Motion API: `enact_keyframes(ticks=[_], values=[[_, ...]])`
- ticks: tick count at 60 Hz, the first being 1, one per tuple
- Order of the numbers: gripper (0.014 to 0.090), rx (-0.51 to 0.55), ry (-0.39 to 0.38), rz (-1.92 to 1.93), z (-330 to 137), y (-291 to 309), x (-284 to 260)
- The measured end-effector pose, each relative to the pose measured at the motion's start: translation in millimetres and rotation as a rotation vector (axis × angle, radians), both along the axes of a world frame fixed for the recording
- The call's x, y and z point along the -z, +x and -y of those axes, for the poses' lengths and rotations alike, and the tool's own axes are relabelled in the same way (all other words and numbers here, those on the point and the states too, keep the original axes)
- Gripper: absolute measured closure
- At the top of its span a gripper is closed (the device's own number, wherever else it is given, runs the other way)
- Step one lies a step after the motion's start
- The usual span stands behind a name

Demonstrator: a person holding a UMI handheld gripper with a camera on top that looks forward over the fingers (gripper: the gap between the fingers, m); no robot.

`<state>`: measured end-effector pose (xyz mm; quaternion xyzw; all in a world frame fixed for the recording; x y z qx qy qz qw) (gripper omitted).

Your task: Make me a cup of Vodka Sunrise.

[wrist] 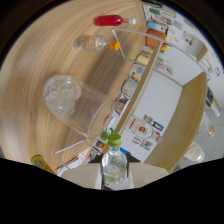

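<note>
Right now the gripper (112, 182) holds a small clear plastic bottle with a green cap (113, 162) between its two pale fingers (80, 177), one pad at each side of the body. The fingers look pressed against it, and the whole scene is tilted, so I judge the bottle is lifted and being tipped toward the glass.

Just beyond the cap, at about eleven o'clock from it, stands a tall clear drinking glass with crushed ice piled in it (75, 102), resting on the round light wooden table (35, 60). Farther off, toward twelve o'clock, a clear bottle with an orange cap (95, 43) lies on its side, and beyond it a bottle of red liquid with a white cap (112, 20) lies on its side too. They are near each other and well apart from the glass. A row of small jars and tins (135, 75) runs along the table's edge at one o'clock from the glass.

The held bottle seems light and thin-walled, with clear liquid inside. Such plastic gives under pressure and is smooth, so a grip at the middle of the body, below the shoulder, looks safest. Too hard a squeeze could dent it or push liquid out once the cap is off, and I cannot tell whether the cap is loosened. The glass is the fragile piece: rigid, probably wet and slippery from the ice, and easy to knock.
</note>
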<state>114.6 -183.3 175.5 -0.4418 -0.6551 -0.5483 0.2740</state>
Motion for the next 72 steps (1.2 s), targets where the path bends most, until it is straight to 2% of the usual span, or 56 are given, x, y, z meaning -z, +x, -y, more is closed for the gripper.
enact_keyframes(ticks=[9,16,22,31,37,45,52,72], values=[[0.0690,0.003,-0.021,0.014,2.2,-3.8,3.6],[0.0689,0.022,-0.003,-0.098,4.1,-6.0,-1.6],[0.0690,0.039,0.040,-0.335,4.0,-12.0,-19.6],[0.0687,0.078,0.147,-0.834,4.7,-11.1,-68.4],[0.0685,0.097,0.179,-1.221,7.9,-6.1,-87.7],[0.0686,0.144,0.152,-1.657,14.1,6.4,-81.9],[0.0685,0.242,0.084,-1.864,10.2,17.0,-35.2],[0.0687,0.508,-0.103,-1.995,6.4,28.5,105.7]])
